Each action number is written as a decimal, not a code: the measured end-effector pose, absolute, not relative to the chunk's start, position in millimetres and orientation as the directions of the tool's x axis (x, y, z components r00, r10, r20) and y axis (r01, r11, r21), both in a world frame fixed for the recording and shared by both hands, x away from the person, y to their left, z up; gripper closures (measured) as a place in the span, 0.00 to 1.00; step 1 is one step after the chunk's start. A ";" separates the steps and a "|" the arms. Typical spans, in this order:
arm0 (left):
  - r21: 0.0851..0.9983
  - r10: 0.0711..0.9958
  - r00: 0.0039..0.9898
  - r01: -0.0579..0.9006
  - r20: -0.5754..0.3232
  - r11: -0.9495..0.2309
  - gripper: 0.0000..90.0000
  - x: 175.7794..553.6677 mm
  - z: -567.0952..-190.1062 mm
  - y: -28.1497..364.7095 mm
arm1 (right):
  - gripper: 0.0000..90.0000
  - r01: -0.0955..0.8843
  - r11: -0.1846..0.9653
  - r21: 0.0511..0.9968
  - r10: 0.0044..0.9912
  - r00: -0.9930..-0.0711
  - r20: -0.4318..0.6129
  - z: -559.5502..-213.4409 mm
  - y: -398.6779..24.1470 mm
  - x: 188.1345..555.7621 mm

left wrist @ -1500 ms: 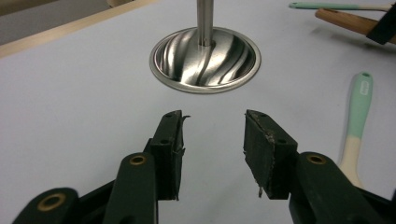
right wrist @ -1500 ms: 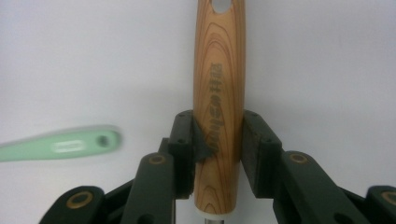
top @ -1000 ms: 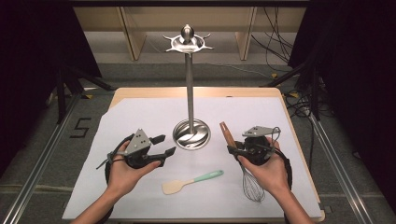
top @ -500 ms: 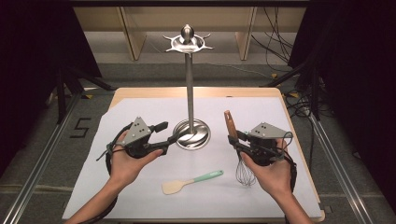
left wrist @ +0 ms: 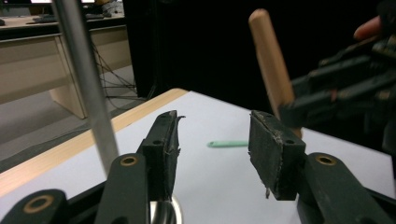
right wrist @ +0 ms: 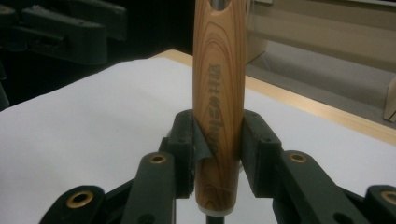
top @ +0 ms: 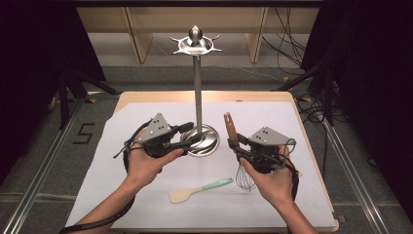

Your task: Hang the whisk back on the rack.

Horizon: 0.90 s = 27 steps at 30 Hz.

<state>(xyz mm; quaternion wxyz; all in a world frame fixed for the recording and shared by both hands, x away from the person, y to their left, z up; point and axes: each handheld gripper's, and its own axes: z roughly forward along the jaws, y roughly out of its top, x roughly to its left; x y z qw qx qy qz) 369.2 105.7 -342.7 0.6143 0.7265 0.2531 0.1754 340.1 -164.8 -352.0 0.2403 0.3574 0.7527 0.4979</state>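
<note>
Wood-handled whisk [top: 235,146] stands clamped by its handle in the right gripper [top: 234,144], wire head hanging just above the white sheet [top: 311,126] beside the steel rack [top: 197,87]. It is judged light and rigid, with smooth wood that may slip and springy, deformable wires, so the mid-handle hold suits. Left gripper [left wrist: 212,149] has just been closing, nothing between its jaws.

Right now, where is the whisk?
In the high view the whisk is at the right, clamped by its wooden handle in the right gripper, beside the stand.
</note>
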 end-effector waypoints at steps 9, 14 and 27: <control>0.980 0.527 0.847 0.161 -0.074 -0.121 0.59 372.8 -326.5 74.6 | 0.76 0.267 0.245 0.932 0.777 -0.629 -0.024 -347.0 -150.3 337.9; 0.978 0.520 0.849 0.175 -0.094 -0.109 0.62 376.6 -325.6 68.7 | 0.76 0.259 0.258 0.931 0.770 -0.637 -0.036 -347.4 -146.7 337.3; 0.980 0.468 0.876 0.177 -0.113 -0.095 0.82 377.1 -314.6 67.0 | 0.76 0.218 0.251 0.943 0.769 -0.636 -0.058 -342.8 -141.3 338.5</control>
